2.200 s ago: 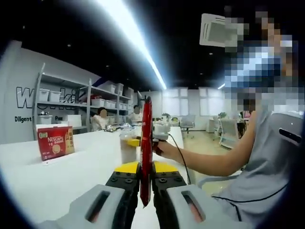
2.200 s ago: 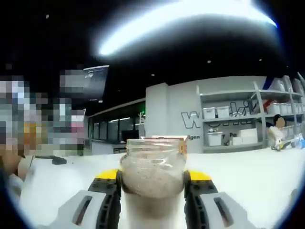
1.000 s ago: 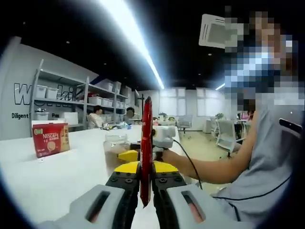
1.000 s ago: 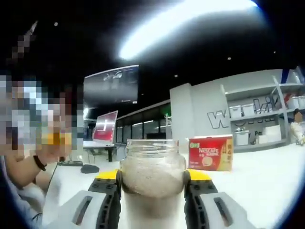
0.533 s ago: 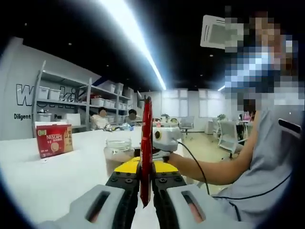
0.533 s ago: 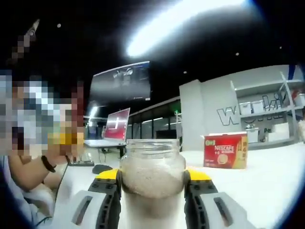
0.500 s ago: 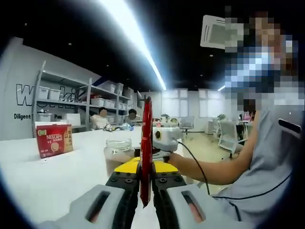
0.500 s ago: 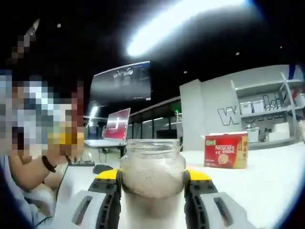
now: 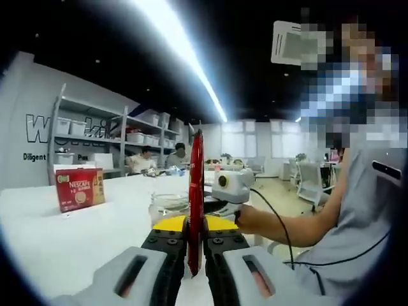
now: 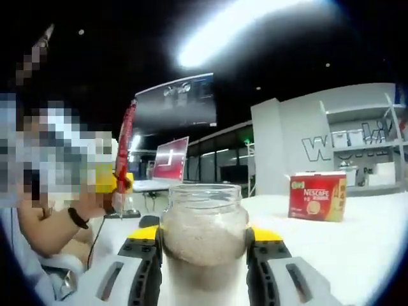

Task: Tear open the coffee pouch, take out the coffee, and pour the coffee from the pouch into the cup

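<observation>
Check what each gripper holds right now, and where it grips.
Left gripper pinches the red coffee pouch by its lower end, edge-on and upright. Right gripper clamps the glass jar by its sides.

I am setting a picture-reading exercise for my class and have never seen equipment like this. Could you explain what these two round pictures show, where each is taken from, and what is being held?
There is no robot: a person holds a two-jaw tool in each hand, and each tool carries a fisheye camera looking along its jaws.

In the left gripper view, the left gripper is shut on a thin red coffee pouch, seen edge-on and upright. Beyond it are the glass jar and the person's hand.

In the right gripper view, the right gripper is shut on that jar, which serves as the cup and holds pale powder. On the white table stands a red Nescafe box.
</observation>
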### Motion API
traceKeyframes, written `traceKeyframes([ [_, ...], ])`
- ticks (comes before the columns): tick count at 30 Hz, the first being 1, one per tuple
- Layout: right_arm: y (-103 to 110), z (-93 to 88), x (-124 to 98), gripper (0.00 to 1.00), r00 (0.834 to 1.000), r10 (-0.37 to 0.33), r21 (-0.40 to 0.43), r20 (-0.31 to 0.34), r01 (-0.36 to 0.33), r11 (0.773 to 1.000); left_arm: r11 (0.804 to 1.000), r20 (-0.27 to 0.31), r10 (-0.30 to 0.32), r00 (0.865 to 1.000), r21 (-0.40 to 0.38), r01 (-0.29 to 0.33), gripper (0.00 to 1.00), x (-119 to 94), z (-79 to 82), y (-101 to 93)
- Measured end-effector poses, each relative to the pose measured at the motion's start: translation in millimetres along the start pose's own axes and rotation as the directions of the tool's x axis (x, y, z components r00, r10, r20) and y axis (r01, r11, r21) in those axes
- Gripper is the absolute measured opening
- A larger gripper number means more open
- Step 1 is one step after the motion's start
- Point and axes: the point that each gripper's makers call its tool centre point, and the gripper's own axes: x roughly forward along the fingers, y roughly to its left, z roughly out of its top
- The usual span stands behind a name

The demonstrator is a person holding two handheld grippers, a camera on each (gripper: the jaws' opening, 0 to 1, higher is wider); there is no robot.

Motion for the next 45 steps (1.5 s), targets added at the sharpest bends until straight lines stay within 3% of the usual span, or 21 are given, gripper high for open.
traceKeyframes([
  [7,7,0.2,4,0.51,1.0,0.013,0.004,0.014,-0.013,1.0,1.0,0.022,0.027,0.999,-0.004,-0.026,0.12,-12,7.2,7.5],
  [20,10,0.0,11,0.53,0.999,0.05,0.0,0.008,-0.05,0.999,1.0,0.027,0.028,0.999,0.001,-0.028,0.12,-14,9.9,6.8],
  [29,9,2.9,5,0.53,0.995,0.067,0.033,0.072,-0.07,0.997,0.999,0.015,0.034,0.999,-0.005,-0.034,0.12,-13,5.1,9.1],
  [33,7,16.0,-10,0.52,0.991,0.071,0.05,0.113,-0.077,0.996,1.0,0.014,0.027,1.0,-0.006,-0.027,0.12,-11,4.5,8.0],
  [37,16,42.4,-28,0.47,0.974,0.112,0.117,0.195,-0.136,0.984,1.0,0.005,0.015,1.0,-0.015,-0.015,0.12,-8,0.6,6.7],
  [42,55,80.3,-35,0.38,0.927,0.242,0.187,0.285,-0.302,0.935,0.998,0.013,-0.044,0.999,-0.038,0.045,0.12,1,-3.1,-3.3],
  [45,69,86.0,-29,0.39,0.93,0.244,0.152,0.275,-0.292,0.944,0.996,0.026,-0.081,0.996,-0.043,0.082,0.12,7,-3.6,-12.4],
])
